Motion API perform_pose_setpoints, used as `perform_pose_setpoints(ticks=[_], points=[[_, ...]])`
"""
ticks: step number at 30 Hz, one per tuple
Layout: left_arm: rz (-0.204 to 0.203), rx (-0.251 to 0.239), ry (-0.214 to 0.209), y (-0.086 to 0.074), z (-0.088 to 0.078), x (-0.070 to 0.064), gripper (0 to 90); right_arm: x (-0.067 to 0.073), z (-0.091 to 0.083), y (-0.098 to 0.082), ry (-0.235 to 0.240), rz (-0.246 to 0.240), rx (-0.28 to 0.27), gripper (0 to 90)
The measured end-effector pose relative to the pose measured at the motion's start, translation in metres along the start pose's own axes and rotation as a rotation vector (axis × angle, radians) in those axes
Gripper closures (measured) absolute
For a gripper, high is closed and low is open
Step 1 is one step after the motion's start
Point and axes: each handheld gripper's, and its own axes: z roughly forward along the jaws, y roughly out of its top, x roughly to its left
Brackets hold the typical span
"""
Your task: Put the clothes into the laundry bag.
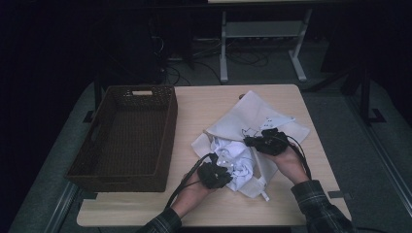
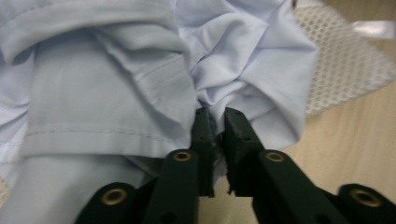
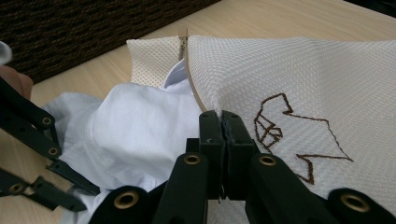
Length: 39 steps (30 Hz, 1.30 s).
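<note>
Left gripper (image 2: 219, 140): pinching a fold of the pale blue shirt (image 2: 116, 93), jaws nearly together with cloth between them.
Right gripper (image 3: 223, 140): pressed tight on the upper edge of the white mesh laundry bag (image 3: 303, 79), beside its zipper.
Shirt: crumpled at the bag's mouth, partly inside and partly spilling out onto the table; in the high view it lies between the two grippers (image 1: 238, 162).
Bag: lies flat on the table's right half (image 1: 248, 114), open toward the person, a brown line drawing stitched on its face (image 3: 289, 135).
Hands: the left hand (image 1: 194, 191) and right hand (image 1: 291, 162) come in from the near edge, sleeves in dark plaid.
Table (image 1: 204, 104): light wood.
Basket (image 1: 126, 138): dark brown wicker, on the table's left side, well apart from the bag.
</note>
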Motion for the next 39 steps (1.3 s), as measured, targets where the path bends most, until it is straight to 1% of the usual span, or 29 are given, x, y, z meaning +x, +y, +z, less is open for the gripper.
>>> perform_pose_setpoints(ticks=[2, 3, 4, 5, 7, 8, 9, 12, 13, 14, 16, 18, 20, 22, 27, 29, 30, 32, 33, 35, 38, 39], points=[[0.002, -0.014, -0.016, 0.002, -0.002, -0.003, 77.5, 0.0, 0.0, 0.0, 0.002, 0.002, 0.0, 87.4], [0.009, -0.019, -0.029, 0.003, -0.003, -0.004, 74.2, 0.0, 0.0, 0.0, 0.002, 0.004, 0.0, 87.3], [0.009, -0.012, -0.046, 0.004, -0.003, -0.006, 68.3, 0.0, 0.0, 0.0, 0.002, 0.003, 0.0, 87.4], [0.011, -0.016, -0.061, 0.005, -0.002, -0.007, 63.0, 0.0, 0.0, 0.0, 0.001, 0.003, 0.0, 87.3], [0.022, -0.015, -0.068, 0.007, 0.002, -0.011, 54.7, 0.0, 0.0, 0.0, -0.003, 0.0, 0.002, 87.3], [0.021, -0.021, -0.068, 0.008, 0.004, -0.013, 52.7, 0.0, 0.0, 0.0, -0.006, 0.001, 0.001, 87.3], [0.024, -0.021, -0.064, 0.01, 0.006, -0.014, 52.5, 0.0, -0.001, 0.0, -0.007, 0.004, 0.001, 87.3], [0.028, -0.015, -0.044, 0.013, 0.012, -0.017, 55.8, -0.001, -0.001, -0.001, -0.013, 0.008, 0.0, 87.3], [0.036, -0.011, -0.031, 0.014, 0.013, -0.018, 58.8, -0.001, -0.001, -0.001, -0.014, 0.008, 0.0, 87.3], [0.03, -0.014, -0.02, 0.015, 0.015, -0.019, 61.4, -0.002, -0.001, -0.001, -0.014, 0.006, 0.001, 87.3], [0.041, -0.004, -0.003, 0.015, 0.018, -0.018, 68.1, -0.002, -0.001, -0.001, -0.014, 0.006, 0.001, 87.3], [0.044, -0.006, 0.011, 0.015, 0.02, -0.017, 74.8, -0.002, -0.001, -0.001, -0.015, 0.01, 0.004, 87.4], [0.042, -0.004, 0.017, 0.014, 0.019, -0.016, 81.5, -0.002, -0.001, -0.001, -0.015, 0.006, 0.003, 87.3], [0.031, -0.012, 0.009, 0.014, 0.018, -0.014, 87.8, -0.002, -0.001, -0.002, -0.016, 0.006, 0.004, 87.3], [0.034, -0.034, -0.001, 0.017, 0.011, -0.015, 89.4, -0.002, -0.001, -0.002, -0.016, 0.007, 0.005, 87.2], [0.035, -0.046, 0.001, 0.019, 0.007, -0.015, 89.6, -0.002, -0.002, -0.002, -0.014, 0.007, 0.002, 85.8], [0.039, -0.052, 0.003, 0.021, 0.005, -0.015, 89.6, -0.003, -0.003, -0.002, -0.01, 0.012, 0.0, 84.0], [0.035, -0.068, 0.007, 0.022, 0.002, -0.014, 89.6, -0.003, -0.006, -0.003, -0.012, 0.01, 0.0, 80.3], [0.032, -0.077, 0.009, 0.023, 0.001, -0.013, 89.6, -0.003, -0.009, -0.005, -0.013, 0.014, -0.006, 76.9], [0.031, -0.085, 0.014, 0.025, -0.002, -0.011, 89.6, -0.004, -0.015, -0.008, 0.0, 0.028, -0.009, 72.2], [0.018, -0.101, 0.019, 0.027, -0.007, -0.008, 89.7, -0.006, -0.026, -0.015, 0.004, 0.044, -0.004, 65.0], [0.02, -0.104, 0.022, 0.027, -0.008, -0.006, 89.7, -0.006, -0.03, -0.019, -0.001, 0.051, 0.0, 62.9]])
